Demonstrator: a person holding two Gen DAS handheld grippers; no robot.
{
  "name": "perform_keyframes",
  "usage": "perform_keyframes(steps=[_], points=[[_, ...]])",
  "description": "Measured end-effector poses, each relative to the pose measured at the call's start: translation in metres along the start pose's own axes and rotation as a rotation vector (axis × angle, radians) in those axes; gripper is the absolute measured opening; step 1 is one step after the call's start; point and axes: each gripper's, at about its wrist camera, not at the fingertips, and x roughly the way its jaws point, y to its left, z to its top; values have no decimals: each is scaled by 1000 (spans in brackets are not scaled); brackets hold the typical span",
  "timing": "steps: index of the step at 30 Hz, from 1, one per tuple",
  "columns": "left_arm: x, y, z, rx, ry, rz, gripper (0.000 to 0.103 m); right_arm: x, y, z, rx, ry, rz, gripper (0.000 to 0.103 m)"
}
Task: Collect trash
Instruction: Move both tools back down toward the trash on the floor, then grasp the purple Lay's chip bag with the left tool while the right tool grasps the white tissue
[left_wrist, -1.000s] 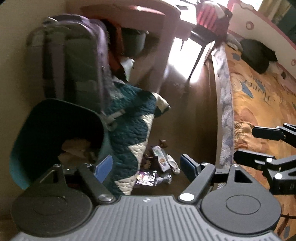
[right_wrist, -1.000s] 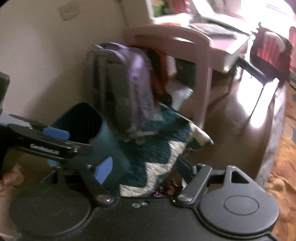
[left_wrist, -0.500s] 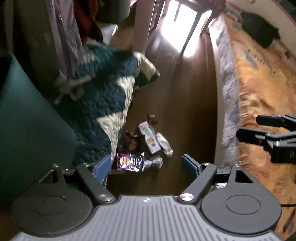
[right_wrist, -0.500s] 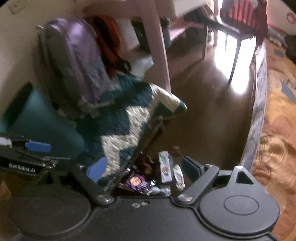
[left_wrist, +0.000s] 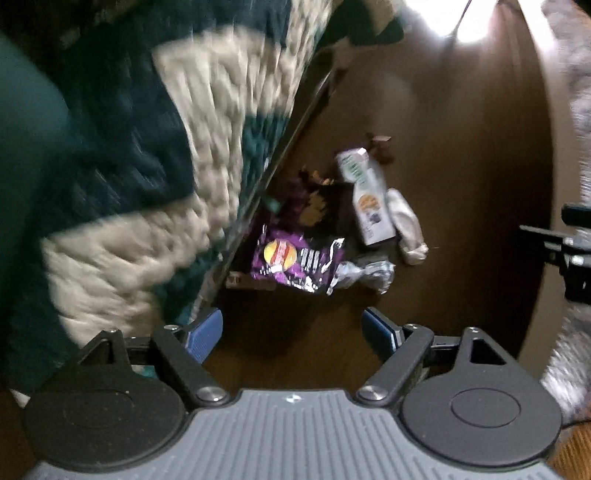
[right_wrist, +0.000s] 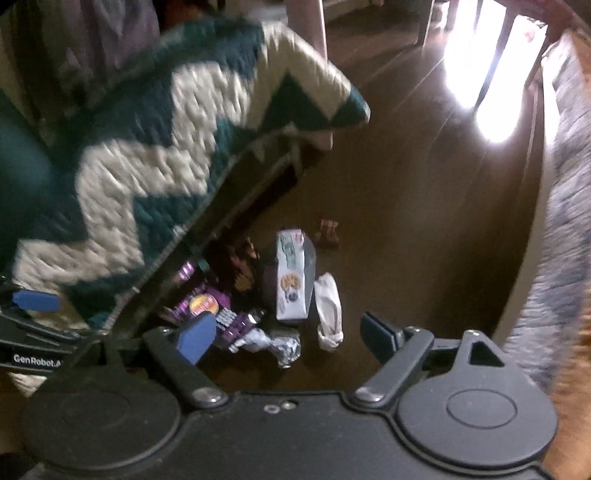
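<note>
Trash sits in a small pile on the dark wood floor (left_wrist: 461, 155), tucked against the lower edge of a teal-and-cream zigzag quilt (left_wrist: 155, 155) that hangs down at the left of both views

Pile contents: purple snack bag (left_wrist: 291, 258) with a yellow-red logo nearest the quilt, crumpled foil wrapper (left_wrist: 364, 275) touching its right end, white carton (left_wrist: 367, 199) lying flat just behind, a pale crumpled wrapper (left_wrist: 406, 229) along the carton's right side, small brown scrap (left_wrist: 380, 147) past the carton's far end. More dark wrappers lie between bag and carton, too blurred to identify

Left tool (left_wrist: 291, 332): pointing down at the floor, blue pads spread wide, nothing between them; the purple bag and foil sit just ahead of the gap, no contact

Right tool (right_wrist: 284, 338): angled steeply down, wide apart but jaws closing slightly, nothing pinched. In its view the foil wrapper (right_wrist: 284, 345) and pale wrapper (right_wrist: 328, 314) lie ahead of the gap, the purple bag (right_wrist: 207, 306) partly behind the left pad, the carton (right_wrist: 291, 280) beyond

Each tool shows at the edge of the other's view. Grey fringed rug edge (right_wrist: 565, 206) runs along the right; bright glare on the floor further back
</note>
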Motion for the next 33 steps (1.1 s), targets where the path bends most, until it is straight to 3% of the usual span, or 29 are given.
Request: perform_keyframes(steps=[6,13,21,33], points=[[83,2,-1,-220,107,-13,83,90,-21,-22,-38,69,14,78],[150,13,3,-438,115,-10,83,177,-39,-35,-89,126,13,75],[222,16,6,-468,110,18,83,246,-52,-42,-151,145,8,75],[269,21,9,-435,95,-37,83,317,-58,-47,-172,155,-17,73]])
